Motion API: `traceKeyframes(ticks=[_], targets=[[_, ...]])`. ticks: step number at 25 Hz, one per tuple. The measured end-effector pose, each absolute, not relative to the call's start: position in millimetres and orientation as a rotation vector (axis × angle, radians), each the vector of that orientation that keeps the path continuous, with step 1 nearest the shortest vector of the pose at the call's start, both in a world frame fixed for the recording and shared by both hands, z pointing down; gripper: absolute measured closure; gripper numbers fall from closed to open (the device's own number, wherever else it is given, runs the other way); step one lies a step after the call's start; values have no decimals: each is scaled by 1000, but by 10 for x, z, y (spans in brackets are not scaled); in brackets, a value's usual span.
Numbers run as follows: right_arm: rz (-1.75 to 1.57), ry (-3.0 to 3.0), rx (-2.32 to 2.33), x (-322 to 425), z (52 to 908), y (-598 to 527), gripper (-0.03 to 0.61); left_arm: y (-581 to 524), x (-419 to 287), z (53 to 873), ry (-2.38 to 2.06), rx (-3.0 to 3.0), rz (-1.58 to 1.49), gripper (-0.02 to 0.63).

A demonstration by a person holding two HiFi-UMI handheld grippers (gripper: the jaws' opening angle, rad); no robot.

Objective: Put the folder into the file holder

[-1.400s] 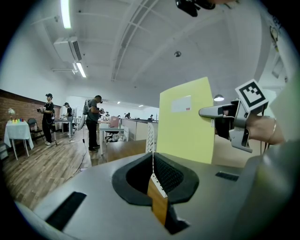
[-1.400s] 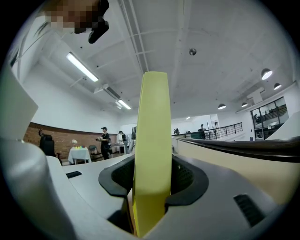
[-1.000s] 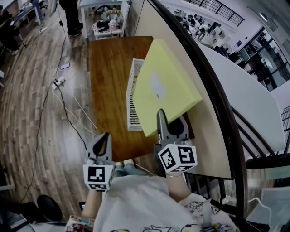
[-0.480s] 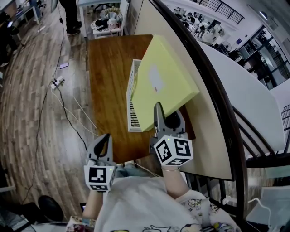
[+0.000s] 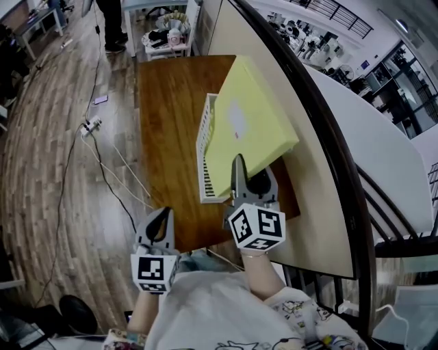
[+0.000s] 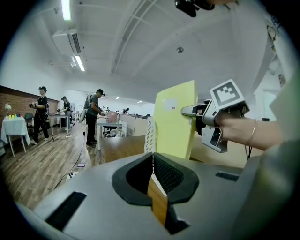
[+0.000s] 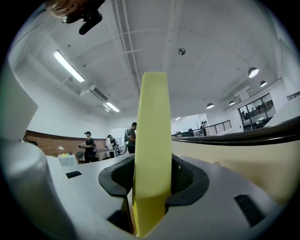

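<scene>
The yellow folder (image 5: 250,133) hangs tilted over the white slatted file holder (image 5: 204,179) on the brown table (image 5: 168,116). My right gripper (image 5: 252,171) is shut on the folder's near edge. In the right gripper view the folder (image 7: 152,140) stands edge-on between the pads of the right gripper (image 7: 151,187). My left gripper (image 5: 161,217) is shut and empty, off the table's near edge. In the left gripper view the left gripper (image 6: 152,159) has its jaws pressed together, with the folder (image 6: 174,119) and the file holder (image 6: 150,136) ahead of it.
A cream partition (image 5: 308,178) runs along the table's right side. A cable and a power strip (image 5: 89,126) lie on the wood floor at the left. A white cart (image 5: 168,37) and a standing person (image 5: 113,20) are beyond the table's far end.
The folder has tipped steeper and shifted a little left over the file holder, carried by the right gripper. The left gripper has barely moved.
</scene>
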State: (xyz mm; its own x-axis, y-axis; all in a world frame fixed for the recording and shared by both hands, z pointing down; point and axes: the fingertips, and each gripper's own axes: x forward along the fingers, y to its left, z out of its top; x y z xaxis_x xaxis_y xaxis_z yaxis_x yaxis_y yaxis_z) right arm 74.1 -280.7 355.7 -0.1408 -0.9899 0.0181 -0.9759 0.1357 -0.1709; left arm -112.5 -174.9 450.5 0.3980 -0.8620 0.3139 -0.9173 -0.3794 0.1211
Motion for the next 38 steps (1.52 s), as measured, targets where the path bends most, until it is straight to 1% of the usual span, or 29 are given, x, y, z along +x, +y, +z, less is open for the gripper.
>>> traceKeyframes(ticks=[18, 38], targets=[[-104, 2233, -2047, 623, 3928, -2876, 405, -1838, -1174, 4692, -1551, 2341, 308, 609], [-144, 2339, -2085, 597, 4375, -2855, 405, -1916, -1178, 4908, -1518, 2335, 358, 609]])
